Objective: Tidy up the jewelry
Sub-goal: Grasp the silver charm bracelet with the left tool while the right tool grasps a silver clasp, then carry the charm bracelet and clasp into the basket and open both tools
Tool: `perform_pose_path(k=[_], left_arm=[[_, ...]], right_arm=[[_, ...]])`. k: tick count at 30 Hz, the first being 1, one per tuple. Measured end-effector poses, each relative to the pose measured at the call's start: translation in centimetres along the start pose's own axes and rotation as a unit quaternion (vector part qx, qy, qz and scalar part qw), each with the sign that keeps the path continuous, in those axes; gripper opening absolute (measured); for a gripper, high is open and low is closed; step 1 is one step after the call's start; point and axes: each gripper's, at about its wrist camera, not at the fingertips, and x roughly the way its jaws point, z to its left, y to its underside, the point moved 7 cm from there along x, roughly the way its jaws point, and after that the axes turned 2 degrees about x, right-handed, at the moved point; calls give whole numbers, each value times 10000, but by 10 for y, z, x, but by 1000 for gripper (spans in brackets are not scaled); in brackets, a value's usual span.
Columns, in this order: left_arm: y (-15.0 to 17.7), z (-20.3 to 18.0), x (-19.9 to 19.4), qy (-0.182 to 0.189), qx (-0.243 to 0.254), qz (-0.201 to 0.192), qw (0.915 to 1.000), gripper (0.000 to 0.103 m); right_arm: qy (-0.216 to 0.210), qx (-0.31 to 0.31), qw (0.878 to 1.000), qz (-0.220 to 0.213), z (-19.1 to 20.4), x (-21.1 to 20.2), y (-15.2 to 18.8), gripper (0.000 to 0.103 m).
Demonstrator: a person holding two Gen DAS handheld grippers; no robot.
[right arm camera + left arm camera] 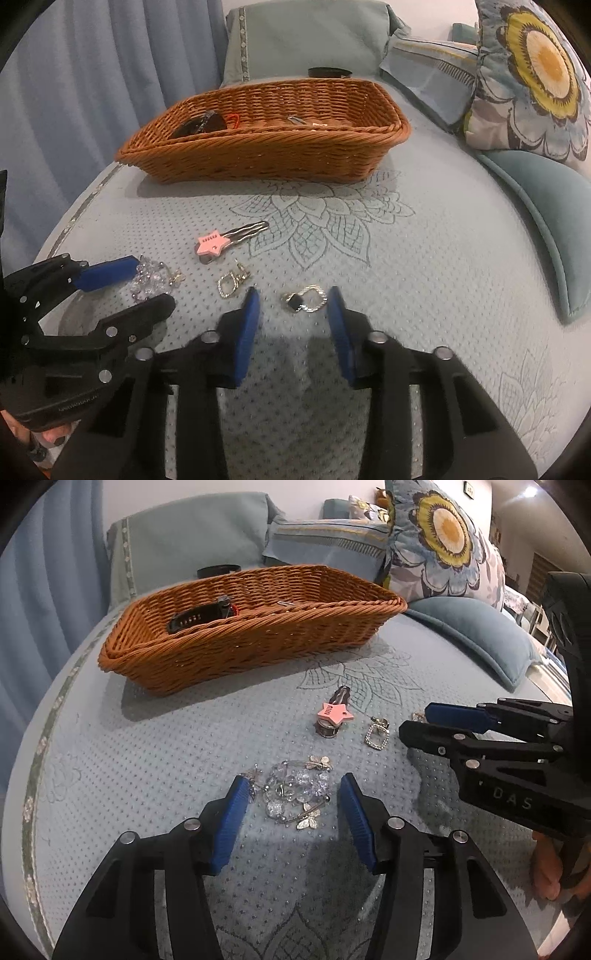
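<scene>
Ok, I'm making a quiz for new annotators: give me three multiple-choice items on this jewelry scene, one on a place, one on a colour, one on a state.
1. Where does the crystal bead bracelet lie?
A. in the wicker basket
B. on the bed cover between the left tongs' fingers
C. on the floral pillow

2. What colour is the star on the hair clip?
A. pink
B. green
C. black

3. How do the right tongs stand?
A. shut on an earring
B. shut and empty
C. open around an earring

Answers: 1 B, the beads sit on the bed cover between the blue pads of the left tongs. 2 A, the star is plainly pink. 3 C, the pads stand apart either side of the silver earring with a black stone.
</scene>
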Motion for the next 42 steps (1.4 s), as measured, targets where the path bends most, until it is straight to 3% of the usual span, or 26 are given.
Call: perform_pose_path(k=[3,5,13,25,35,38,42], left_arm=[[-1,-2,0,-28,29,-52,10000,28],[-1,-3,-1,-21,50,-91,9999,16],[-1,10,-20,208,-309,-489,9981,11],[-12,17,-69,645,-596,-1313,9874,11],[-90,30,-106,485,-439,-2113,9752,11],[-112,42,-91,418,-475,-2075,9762,11],[-133,58,-61,397,-617,-1909,9789,11]], right_arm=[[3,-167,9998,-68,6,-3,3,9],[31,-246,9996,-140,9,-7,5,8],[-160,-77,9987,-488,5,-24,5,8],[-305,-22,9954,-907,5,-51,-6,8],[-254,-474,9861,-1570,15,-87,-92,8],[-148,-627,9845,-1631,17,-79,-123,8],[-296,-502,9888,-1371,14,-46,-156,8]])
